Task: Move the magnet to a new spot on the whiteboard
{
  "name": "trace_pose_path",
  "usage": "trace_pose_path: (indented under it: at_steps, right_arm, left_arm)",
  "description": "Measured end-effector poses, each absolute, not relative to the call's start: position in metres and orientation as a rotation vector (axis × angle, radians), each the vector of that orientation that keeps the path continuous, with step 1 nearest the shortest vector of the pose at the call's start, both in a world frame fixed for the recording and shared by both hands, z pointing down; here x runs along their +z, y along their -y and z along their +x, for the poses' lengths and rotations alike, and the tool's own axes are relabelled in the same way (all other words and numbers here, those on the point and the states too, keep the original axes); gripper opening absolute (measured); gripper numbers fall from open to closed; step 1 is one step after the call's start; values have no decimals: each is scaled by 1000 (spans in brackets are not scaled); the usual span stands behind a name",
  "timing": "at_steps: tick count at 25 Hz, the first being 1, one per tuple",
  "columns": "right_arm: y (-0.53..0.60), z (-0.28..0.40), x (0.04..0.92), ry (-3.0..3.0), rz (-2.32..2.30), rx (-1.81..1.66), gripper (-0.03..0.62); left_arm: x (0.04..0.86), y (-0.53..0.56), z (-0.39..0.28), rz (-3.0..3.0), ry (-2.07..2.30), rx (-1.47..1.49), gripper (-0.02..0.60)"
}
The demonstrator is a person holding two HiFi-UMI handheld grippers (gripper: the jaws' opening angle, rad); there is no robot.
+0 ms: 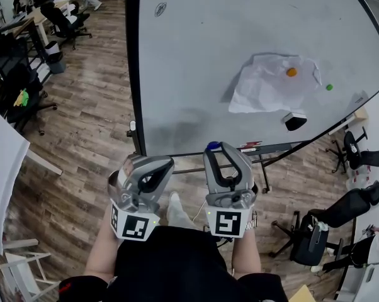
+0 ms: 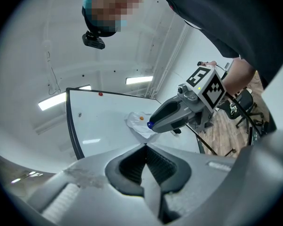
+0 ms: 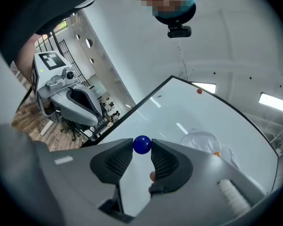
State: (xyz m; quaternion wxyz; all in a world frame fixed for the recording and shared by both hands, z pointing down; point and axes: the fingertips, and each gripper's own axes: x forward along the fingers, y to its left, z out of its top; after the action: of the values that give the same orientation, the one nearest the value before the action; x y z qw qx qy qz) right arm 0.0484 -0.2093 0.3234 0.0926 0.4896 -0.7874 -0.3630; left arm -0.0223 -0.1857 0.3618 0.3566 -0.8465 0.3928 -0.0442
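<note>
A blue ball magnet [image 3: 142, 144] is gripped between the jaw tips of the right gripper [image 1: 221, 148], and both pads are seen pressed against it in the right gripper view. In the head view the magnet is held at the lower edge of the whiteboard [image 1: 196, 61], just beside the marker tray [image 1: 265, 148]; whether the board is touched cannot be told. The left gripper [image 2: 145, 149] is held alongside, lower and to the left, with its jaws closed together and nothing between them.

On the right part of the board a crumpled paper sheet [image 1: 265, 88] is pinned by an orange magnet [image 1: 291, 72]. A green magnet [image 1: 329, 87] is stuck just right of the sheet, and a black-and-white eraser [image 1: 294, 120] is stuck below it. A small scribble [image 1: 160, 9] is seen near the upper left corner, and a red magnet [image 3: 199, 91] is seen near the far edge in the right gripper view. A faint grey smudge is spread over the lower left area.

The board is stood on a wooden floor [image 1: 82, 137]. Office chairs [image 1: 63, 19] and desks are seen at the upper left, and more chairs at the lower right
</note>
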Motion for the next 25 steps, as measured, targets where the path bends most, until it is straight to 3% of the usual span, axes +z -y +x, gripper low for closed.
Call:
trace_pose_path:
  at_steps: [25]
  right_arm:
    - [261, 26, 292, 2318, 1421, -1183, 124]
  left_arm:
    - [357, 213, -48, -2161, -1087, -118, 2]
